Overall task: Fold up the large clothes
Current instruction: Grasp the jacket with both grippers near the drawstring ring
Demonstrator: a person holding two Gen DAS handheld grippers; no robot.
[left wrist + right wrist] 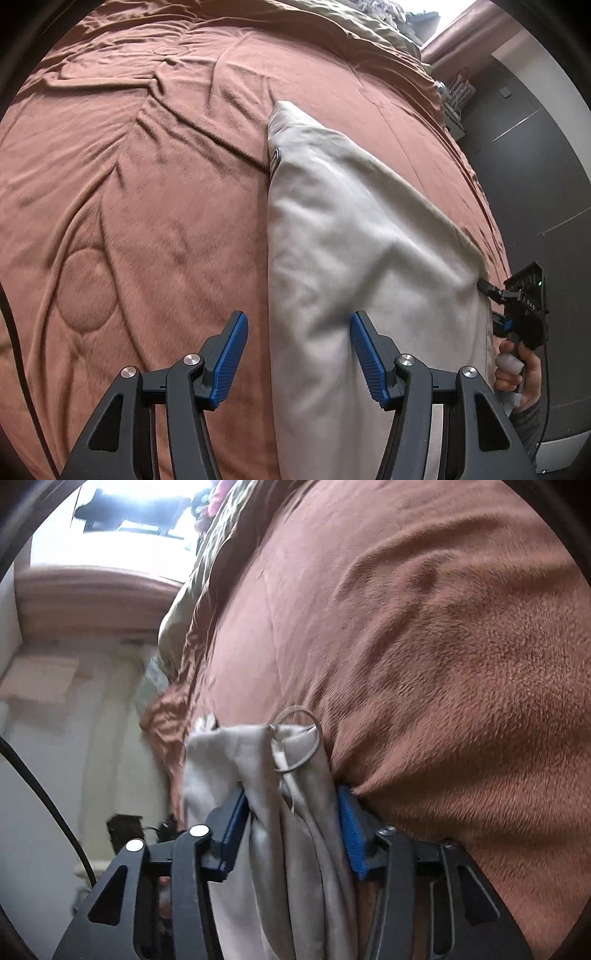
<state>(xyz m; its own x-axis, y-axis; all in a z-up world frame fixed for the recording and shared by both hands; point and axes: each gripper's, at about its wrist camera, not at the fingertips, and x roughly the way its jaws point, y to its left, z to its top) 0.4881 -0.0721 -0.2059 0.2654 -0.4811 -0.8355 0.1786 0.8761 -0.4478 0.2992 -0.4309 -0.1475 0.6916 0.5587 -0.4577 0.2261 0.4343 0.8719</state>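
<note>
A pale grey garment (351, 236) lies as a long folded strip on the brown bedspread (140, 177). My left gripper (297, 354) is open above its near left edge, the right pad (364, 354) over the cloth, holding nothing. My right gripper (493, 304) sits at the garment's right edge. In the right wrist view a bunched part of the garment (291, 812) with a metal ring (295, 738) fills the gap between the pads of the right gripper (291, 812), whose jaws stand fairly wide; the view is blurred, so grip is unclear.
The brown bedspread (443, 646) covers the whole bed. An olive blanket (369, 29) is heaped at the far end. The bed's right edge drops to a dark floor (524, 177). A white rack (456, 99) stands beside the bed.
</note>
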